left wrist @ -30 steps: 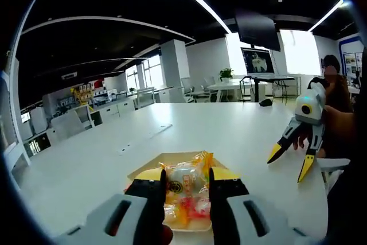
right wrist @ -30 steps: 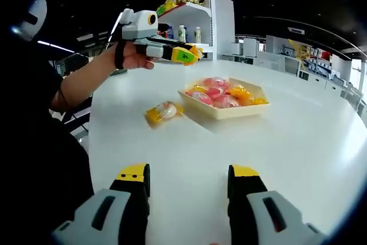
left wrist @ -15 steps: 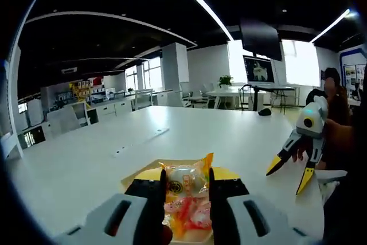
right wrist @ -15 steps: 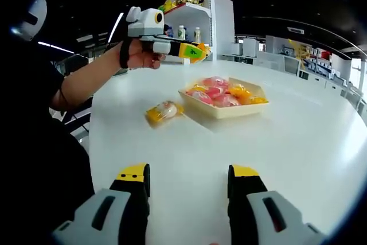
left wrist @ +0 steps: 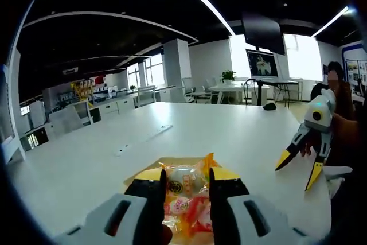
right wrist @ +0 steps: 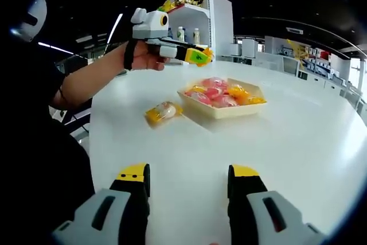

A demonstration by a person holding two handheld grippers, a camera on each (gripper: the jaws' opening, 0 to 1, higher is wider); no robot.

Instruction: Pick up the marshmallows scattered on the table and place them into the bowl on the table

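My left gripper is shut on a wrapped marshmallow, a white ball in a yellow-orange wrapper. It hangs over the beige square bowl, which holds several pink and yellow wrapped marshmallows. In the right gripper view the bowl sits mid-table, and the left gripper, held in a hand, hovers above its far left side. One more yellow-wrapped marshmallow lies on the table just left of the bowl. My right gripper is open and empty, low over the near table; it also hangs open at the right.
The white table is wide, with a bare top around the bowl. The person's dark sleeve and body fill the left of the right gripper view. A shelf with bottles stands behind the table. Desks and chairs lie beyond the far edge.
The left gripper has carried its marshmallow a little further over the bowl. The right gripper has stayed put, open. The loose marshmallow has not moved.
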